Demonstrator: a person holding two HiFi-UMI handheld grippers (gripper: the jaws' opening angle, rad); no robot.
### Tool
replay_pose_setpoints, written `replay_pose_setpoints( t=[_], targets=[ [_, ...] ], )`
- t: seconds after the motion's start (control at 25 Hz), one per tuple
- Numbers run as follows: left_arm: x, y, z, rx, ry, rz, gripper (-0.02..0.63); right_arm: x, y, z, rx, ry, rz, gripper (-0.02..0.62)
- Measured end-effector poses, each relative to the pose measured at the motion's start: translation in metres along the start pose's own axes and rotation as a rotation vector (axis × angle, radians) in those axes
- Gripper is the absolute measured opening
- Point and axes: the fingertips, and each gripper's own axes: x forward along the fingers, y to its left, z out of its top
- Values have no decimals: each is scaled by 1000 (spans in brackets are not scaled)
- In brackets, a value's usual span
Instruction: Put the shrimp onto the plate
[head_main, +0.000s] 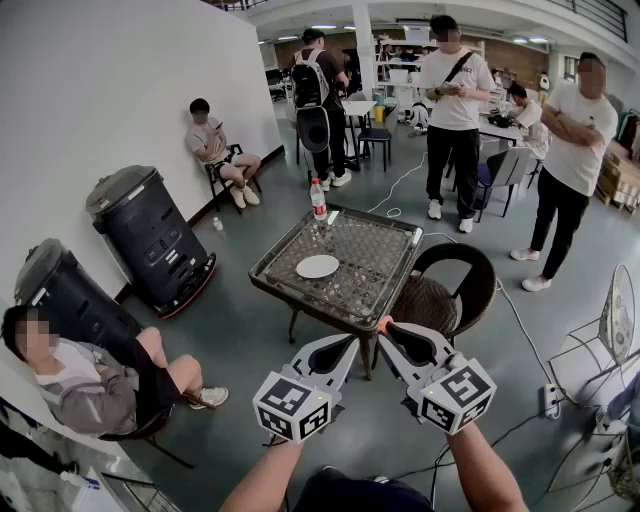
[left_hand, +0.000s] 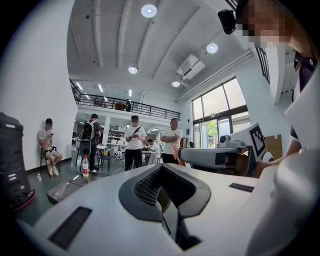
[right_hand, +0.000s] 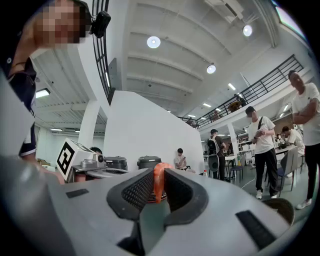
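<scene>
A white plate (head_main: 318, 266) lies on the left half of a dark glass-topped table (head_main: 385, 250) ahead of me. An orange shrimp (head_main: 383, 322) is pinched at the tip of my right gripper (head_main: 384, 328), held in the air short of the table's near edge. In the right gripper view the shrimp (right_hand: 158, 182) stands upright between the black pads, and that gripper (right_hand: 159, 174) is shut on it. My left gripper (head_main: 352, 343) hovers beside it, jaws together and empty. The left gripper (left_hand: 161, 168) view shows the right gripper (left_hand: 210, 157) with the shrimp (left_hand: 178, 156) at its tip.
A water bottle (head_main: 318, 200) stands at the table's far corner. A round-backed chair (head_main: 440, 290) sits at the table's right side. Two black bins (head_main: 150, 235) line the left wall, and a seated person (head_main: 90, 380) is close at lower left. Several people stand beyond the table.
</scene>
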Motion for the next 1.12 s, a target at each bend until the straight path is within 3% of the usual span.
replay_pose_setpoints(
  t=[0.76,1.12],
  targets=[
    [19,3,-11,-17,3,32,8,-2,-25,-11,34,-11,25,67],
    [30,36,-25,-42,18,69,9,27,-43,-22,53,3,47,67]
  ],
)
